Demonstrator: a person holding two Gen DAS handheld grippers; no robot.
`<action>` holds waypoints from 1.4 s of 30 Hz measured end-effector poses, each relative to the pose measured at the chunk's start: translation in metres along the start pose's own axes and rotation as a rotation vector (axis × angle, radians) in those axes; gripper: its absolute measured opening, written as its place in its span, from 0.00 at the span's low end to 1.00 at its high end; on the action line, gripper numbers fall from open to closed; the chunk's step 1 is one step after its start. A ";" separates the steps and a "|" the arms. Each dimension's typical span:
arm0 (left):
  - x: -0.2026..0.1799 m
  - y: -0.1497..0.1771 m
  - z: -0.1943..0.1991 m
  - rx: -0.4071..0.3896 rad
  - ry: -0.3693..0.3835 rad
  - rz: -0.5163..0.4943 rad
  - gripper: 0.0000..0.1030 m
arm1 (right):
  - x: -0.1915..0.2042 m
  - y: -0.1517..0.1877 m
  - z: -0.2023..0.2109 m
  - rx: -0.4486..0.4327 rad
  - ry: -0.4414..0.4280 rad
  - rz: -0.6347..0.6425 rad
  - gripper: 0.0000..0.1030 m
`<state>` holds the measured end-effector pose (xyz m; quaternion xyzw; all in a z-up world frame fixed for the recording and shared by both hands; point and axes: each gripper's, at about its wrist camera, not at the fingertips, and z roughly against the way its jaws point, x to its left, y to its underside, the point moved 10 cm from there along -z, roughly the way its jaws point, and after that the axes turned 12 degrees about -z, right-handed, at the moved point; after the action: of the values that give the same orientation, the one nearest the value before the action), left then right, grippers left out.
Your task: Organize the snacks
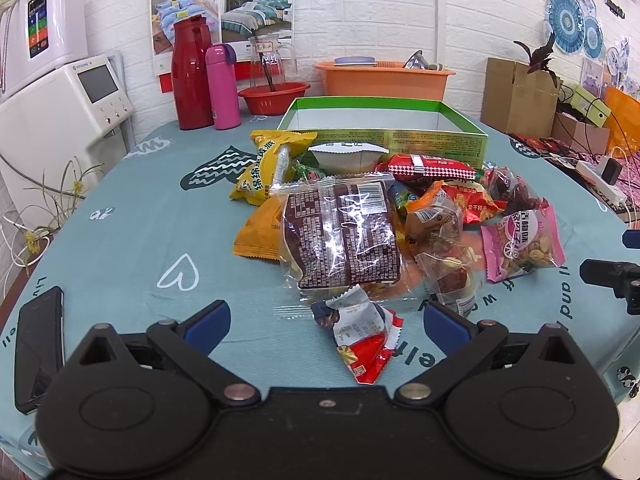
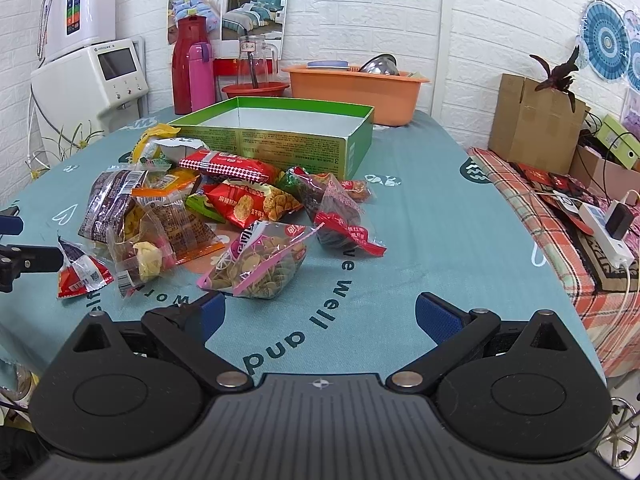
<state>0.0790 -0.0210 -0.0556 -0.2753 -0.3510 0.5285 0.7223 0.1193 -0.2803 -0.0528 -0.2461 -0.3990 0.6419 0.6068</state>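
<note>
One green box [image 2: 280, 136]; two flasks [image 1: 192, 72]; one glass jug [image 1: 272, 60]; two basins [image 1: 384, 78]; one phone [image 1: 38, 348].

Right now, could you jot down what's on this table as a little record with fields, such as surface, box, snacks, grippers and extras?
surface: teal printed tablecloth
box: green cardboard box, open, no snacks visible inside
snacks: loose pile in front of the box, none sorted yet
nearest left gripper: small red and white packet
nearest right gripper: pink-edged bag of seeds
left gripper: open, empty
right gripper: open, empty
extras: black phone, red thermos, pink bottle, orange basin
</note>
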 end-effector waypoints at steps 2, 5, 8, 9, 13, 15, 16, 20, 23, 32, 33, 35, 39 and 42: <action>0.000 0.000 0.000 0.001 0.000 0.000 1.00 | 0.000 0.000 0.000 0.000 0.000 0.000 1.00; -0.001 0.000 -0.001 0.001 0.004 0.000 1.00 | 0.000 0.000 0.000 0.000 0.000 0.000 1.00; -0.001 0.000 -0.002 0.002 0.006 -0.001 1.00 | 0.000 0.000 0.000 0.000 0.000 0.000 1.00; -0.001 0.000 -0.002 0.002 0.006 0.000 1.00 | 0.000 0.000 0.000 0.000 0.000 0.000 1.00; -0.001 0.000 -0.002 0.003 0.006 0.001 1.00 | 0.000 0.000 -0.001 0.001 -0.003 0.002 1.00; -0.001 0.001 -0.002 0.004 0.004 0.001 1.00 | 0.000 0.000 -0.002 0.002 -0.005 0.001 1.00; -0.001 0.001 -0.003 0.006 0.004 0.001 1.00 | 0.000 0.001 -0.002 0.004 -0.006 0.002 1.00; 0.000 0.001 -0.004 0.008 0.006 0.000 1.00 | 0.001 0.001 -0.004 0.008 -0.008 0.006 1.00; 0.000 0.001 -0.005 0.009 0.009 0.000 1.00 | 0.001 0.001 -0.004 0.008 -0.010 0.004 1.00; -0.004 -0.008 -0.005 -0.022 0.153 0.067 1.00 | 0.008 -0.013 0.008 -0.156 -0.143 -0.073 1.00; -0.002 -0.012 -0.003 -0.034 0.165 0.075 1.00 | 0.009 -0.018 0.010 -0.200 -0.165 -0.095 1.00; 0.005 -0.021 0.000 -0.063 0.176 0.101 1.00 | 0.018 -0.022 0.010 -0.192 -0.223 -0.102 1.00; 0.020 -0.034 -0.003 -0.080 0.255 0.186 1.00 | 0.052 -0.028 0.005 -0.128 -0.391 -0.093 1.00; 0.033 -0.036 -0.013 -0.048 0.316 0.271 1.00 | 0.087 -0.030 0.000 -0.051 -0.520 -0.110 1.00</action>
<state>0.1163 0.0003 -0.0289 -0.4165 -0.2054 0.5628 0.6838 0.1246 -0.1969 -0.0139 -0.0661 -0.5702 0.6393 0.5118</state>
